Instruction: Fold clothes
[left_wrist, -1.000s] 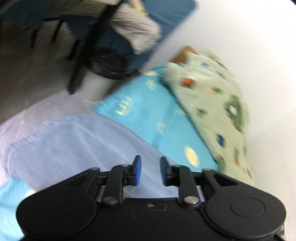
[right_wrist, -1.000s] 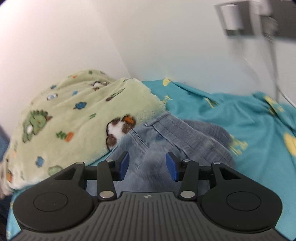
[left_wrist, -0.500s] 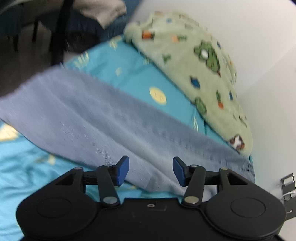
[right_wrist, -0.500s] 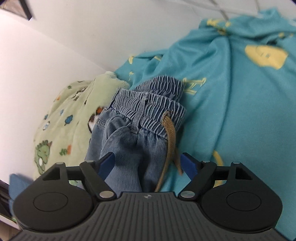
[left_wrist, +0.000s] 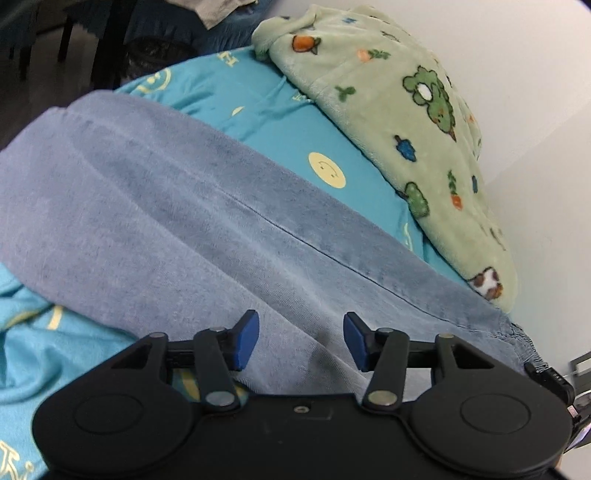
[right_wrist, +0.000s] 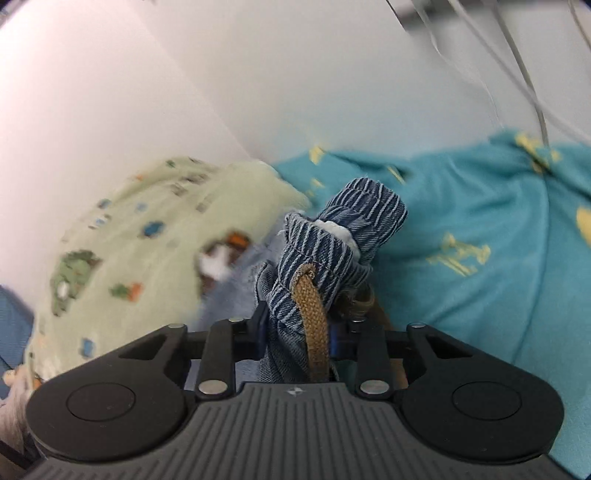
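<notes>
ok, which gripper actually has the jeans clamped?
The right gripper: shut on the jeans waistband. The left gripper is open above the leg.

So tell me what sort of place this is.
Most likely a bedroom, on a bed set against a white wall. A teal sheet with smiley prints covers the surface, a green fleece blanket with cartoon animals lies bunched by the wall, and denim trousers lie spread across it.
</notes>
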